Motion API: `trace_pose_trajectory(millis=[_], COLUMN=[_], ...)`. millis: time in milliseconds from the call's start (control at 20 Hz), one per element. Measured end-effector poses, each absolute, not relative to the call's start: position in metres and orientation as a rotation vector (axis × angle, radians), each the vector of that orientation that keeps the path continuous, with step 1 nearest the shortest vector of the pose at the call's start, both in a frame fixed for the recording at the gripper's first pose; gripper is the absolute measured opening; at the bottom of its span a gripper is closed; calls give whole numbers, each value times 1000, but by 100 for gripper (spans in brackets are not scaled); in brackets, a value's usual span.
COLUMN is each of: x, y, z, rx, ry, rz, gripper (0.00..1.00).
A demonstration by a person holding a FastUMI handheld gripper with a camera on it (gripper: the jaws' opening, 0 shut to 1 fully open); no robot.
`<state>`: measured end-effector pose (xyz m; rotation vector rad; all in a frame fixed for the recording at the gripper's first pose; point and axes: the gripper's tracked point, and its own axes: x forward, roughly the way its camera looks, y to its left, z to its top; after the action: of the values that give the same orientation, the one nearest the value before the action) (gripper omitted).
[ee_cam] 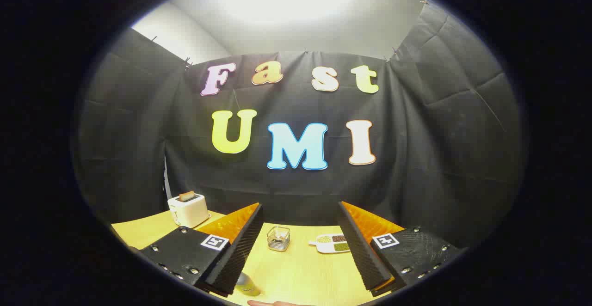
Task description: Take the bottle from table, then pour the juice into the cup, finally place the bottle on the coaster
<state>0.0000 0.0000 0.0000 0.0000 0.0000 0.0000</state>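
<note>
My gripper (299, 213) is held above the yellow table (300, 269), fingers spread wide apart with nothing between them. A small clear glass cup (278, 238) stands on the table beyond the fingers, slightly nearer the left one. Low down beside the left finger's base, a greyish rounded object (247, 285) pokes into view, likely the bottle's top; most of it is hidden. A thin pale edge (277, 303) lies at the near side of the table; I cannot tell what it is.
A white toaster (188, 209) with a slice of bread in it stands at the table's back left. A small white board (332, 243) with dark and green patches lies right of the cup, by the right finger. Black cloth walls close the booth behind.
</note>
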Motion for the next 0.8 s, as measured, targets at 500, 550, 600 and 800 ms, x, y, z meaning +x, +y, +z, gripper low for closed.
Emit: trace_pose_trajectory(millis=[500, 550, 600, 800], x=[1, 0, 0, -1], y=[3, 3, 4, 14], z=[-12, -9, -9, -8], rx=[6, 5, 0, -14], ry=[50, 46, 43, 37], rz=[36, 30, 27, 36], gripper=[98, 98, 98, 98])
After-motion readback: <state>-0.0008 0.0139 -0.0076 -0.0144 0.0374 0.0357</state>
